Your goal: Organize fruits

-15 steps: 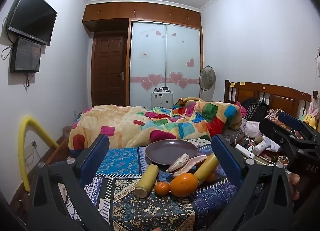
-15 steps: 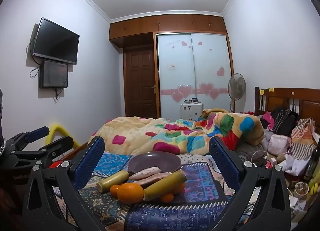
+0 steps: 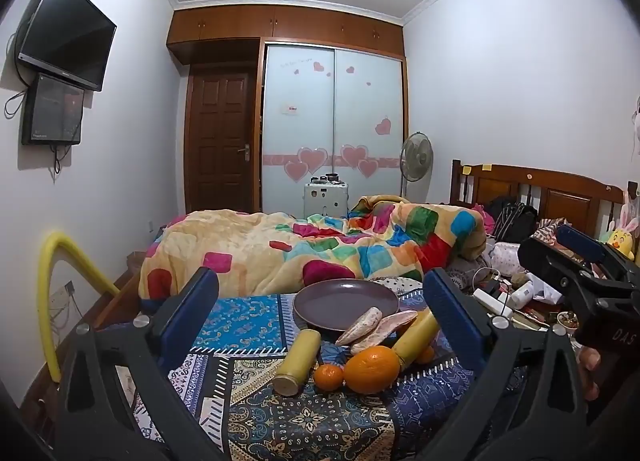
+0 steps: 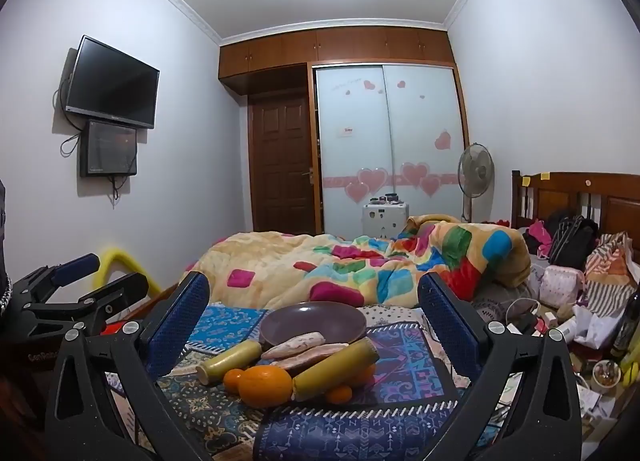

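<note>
On a patterned cloth (image 3: 248,325) (image 4: 400,365) lies a heap of produce in front of an empty purple plate (image 3: 346,303) (image 4: 314,321). A large orange (image 3: 372,369) (image 4: 266,386) sits nearest, with a small tangerine (image 3: 329,376) (image 4: 233,380) beside it. Two yellow-green cane pieces (image 3: 298,361) (image 4: 335,369) and two pinkish sweet potatoes (image 3: 360,327) (image 4: 298,343) lie behind. My left gripper (image 3: 320,301) is open, short of the heap, nothing between its fingers. My right gripper (image 4: 314,301) is open too, equally empty. Each gripper shows in the other's view.
A bed with a colourful patchwork quilt (image 3: 320,249) lies beyond the plate. Clutter of cables, bottles and bags (image 4: 560,313) fills the right side. A yellow foam tube (image 3: 52,301) stands at the left wall, under a mounted television (image 3: 64,49).
</note>
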Motion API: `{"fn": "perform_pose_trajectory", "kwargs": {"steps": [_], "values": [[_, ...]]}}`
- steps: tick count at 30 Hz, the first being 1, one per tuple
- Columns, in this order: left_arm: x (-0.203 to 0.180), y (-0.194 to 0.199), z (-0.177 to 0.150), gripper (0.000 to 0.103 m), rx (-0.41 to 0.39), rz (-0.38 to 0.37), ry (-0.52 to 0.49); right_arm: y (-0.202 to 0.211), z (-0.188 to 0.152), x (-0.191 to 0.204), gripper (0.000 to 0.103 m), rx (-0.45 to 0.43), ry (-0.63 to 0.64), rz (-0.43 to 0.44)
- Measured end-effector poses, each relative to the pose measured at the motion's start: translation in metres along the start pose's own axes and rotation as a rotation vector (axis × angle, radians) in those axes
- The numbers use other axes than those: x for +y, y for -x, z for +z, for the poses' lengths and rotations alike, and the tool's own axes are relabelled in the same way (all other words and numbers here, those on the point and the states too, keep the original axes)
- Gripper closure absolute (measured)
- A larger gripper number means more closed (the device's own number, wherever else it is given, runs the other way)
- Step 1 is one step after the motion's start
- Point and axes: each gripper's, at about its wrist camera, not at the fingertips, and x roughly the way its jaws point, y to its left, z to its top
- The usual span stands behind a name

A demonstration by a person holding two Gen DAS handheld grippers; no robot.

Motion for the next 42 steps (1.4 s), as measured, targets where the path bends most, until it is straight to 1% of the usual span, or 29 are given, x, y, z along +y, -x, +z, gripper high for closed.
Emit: {"fn": "perform_pose_trajectory", "kwargs": {"steps": [10,42], "values": [[0.0038,-0.0014,0.0035,0.0,-0.004,-0.011,-0.002,0.0007,0.0008,0.0051,0.0,-0.002,-0.001,0.0],[0.0059,-0.0034,0.0064,0.0,-0.014,0.007,-0.005,0.0001,0.0033,0.007,0.0,-0.004,-0.012,0.006]]}}
